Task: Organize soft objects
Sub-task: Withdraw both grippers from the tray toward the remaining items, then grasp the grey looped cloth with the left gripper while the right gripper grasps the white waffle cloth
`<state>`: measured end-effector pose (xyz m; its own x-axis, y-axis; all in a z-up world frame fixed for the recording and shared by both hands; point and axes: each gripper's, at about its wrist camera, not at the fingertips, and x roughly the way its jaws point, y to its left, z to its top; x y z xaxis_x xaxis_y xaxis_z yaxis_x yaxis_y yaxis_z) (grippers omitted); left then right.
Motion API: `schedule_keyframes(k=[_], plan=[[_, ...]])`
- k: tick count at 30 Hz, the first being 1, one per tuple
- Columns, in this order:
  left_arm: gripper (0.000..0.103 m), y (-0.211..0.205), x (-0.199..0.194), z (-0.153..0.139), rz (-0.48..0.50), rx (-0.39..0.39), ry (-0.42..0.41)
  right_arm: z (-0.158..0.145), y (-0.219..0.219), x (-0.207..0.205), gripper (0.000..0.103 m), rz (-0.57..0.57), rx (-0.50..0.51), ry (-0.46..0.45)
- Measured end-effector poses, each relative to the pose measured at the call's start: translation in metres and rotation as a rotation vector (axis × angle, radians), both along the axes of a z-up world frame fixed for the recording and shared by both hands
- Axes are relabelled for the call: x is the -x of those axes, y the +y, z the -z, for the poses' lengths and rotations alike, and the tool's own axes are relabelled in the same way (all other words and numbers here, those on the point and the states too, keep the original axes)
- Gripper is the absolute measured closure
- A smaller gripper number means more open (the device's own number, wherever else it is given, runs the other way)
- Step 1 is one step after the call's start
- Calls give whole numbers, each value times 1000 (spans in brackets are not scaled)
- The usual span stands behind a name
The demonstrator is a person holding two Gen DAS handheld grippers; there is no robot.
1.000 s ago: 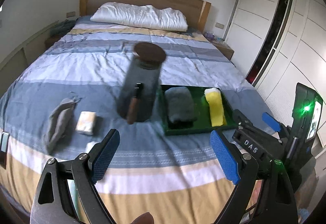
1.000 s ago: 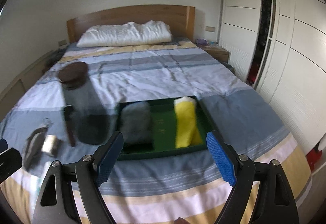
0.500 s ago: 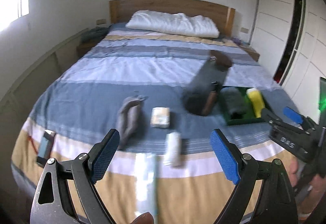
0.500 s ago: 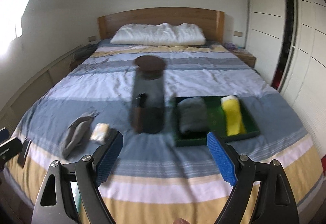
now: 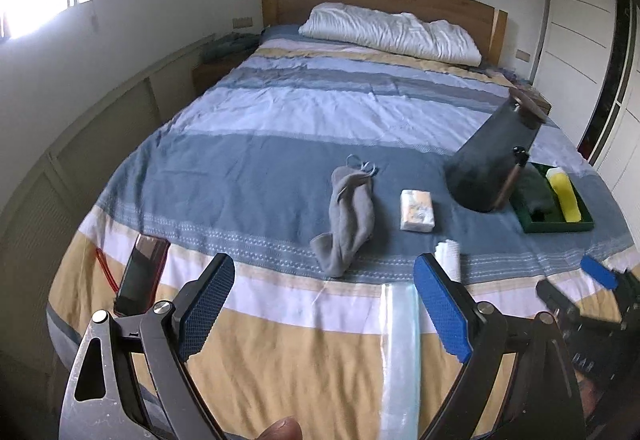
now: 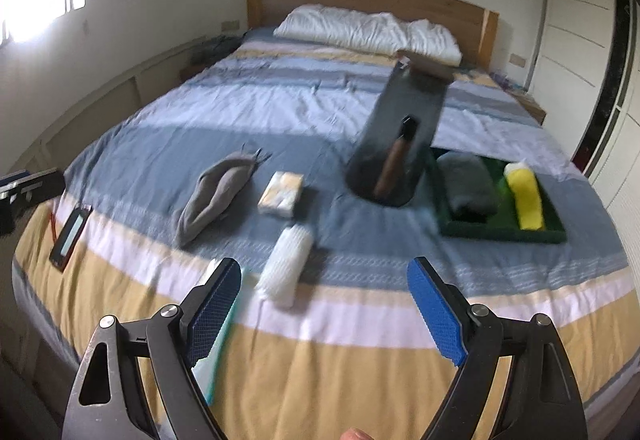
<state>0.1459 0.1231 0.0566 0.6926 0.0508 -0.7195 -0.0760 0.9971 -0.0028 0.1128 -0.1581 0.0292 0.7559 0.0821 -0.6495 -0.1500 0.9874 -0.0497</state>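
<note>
A grey sock (image 5: 348,214) (image 6: 214,198) lies on the striped bedspread, with a small tissue pack (image 5: 417,210) (image 6: 281,194) to its right. A white rolled cloth (image 6: 285,267) (image 5: 449,254) lies nearer the bed's foot. A green tray (image 6: 500,234) (image 5: 556,227) on the right holds a folded grey cloth (image 6: 468,188) and a yellow roll (image 6: 527,200). My left gripper (image 5: 324,314) is open above the foot of the bed, nothing between its fingers. My right gripper (image 6: 324,310) is open too, near the white roll, empty.
A tall dark canister (image 5: 494,160) (image 6: 400,144) with a brown lid stands left of the tray. A phone (image 5: 142,280) (image 6: 71,232) lies at the bed's left corner. A clear flat strip (image 5: 400,352) lies on the yellow stripe. Pillow (image 5: 390,32) and headboard at the far end.
Both views have swung left: tray and canister slid to the right, and sock, tissue pack, white roll and phone came into fuller view. Both grippers stayed open.
</note>
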Motion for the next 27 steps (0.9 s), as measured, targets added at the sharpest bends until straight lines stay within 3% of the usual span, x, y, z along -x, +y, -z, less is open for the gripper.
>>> schedule_keyframes(k=[12, 27], plan=[[15, 11, -64, 46, 60, 24, 70, 42, 41, -51, 17, 17, 36, 56], [15, -18, -163, 117, 123, -24, 198, 91, 38, -126, 17, 50, 14, 120]])
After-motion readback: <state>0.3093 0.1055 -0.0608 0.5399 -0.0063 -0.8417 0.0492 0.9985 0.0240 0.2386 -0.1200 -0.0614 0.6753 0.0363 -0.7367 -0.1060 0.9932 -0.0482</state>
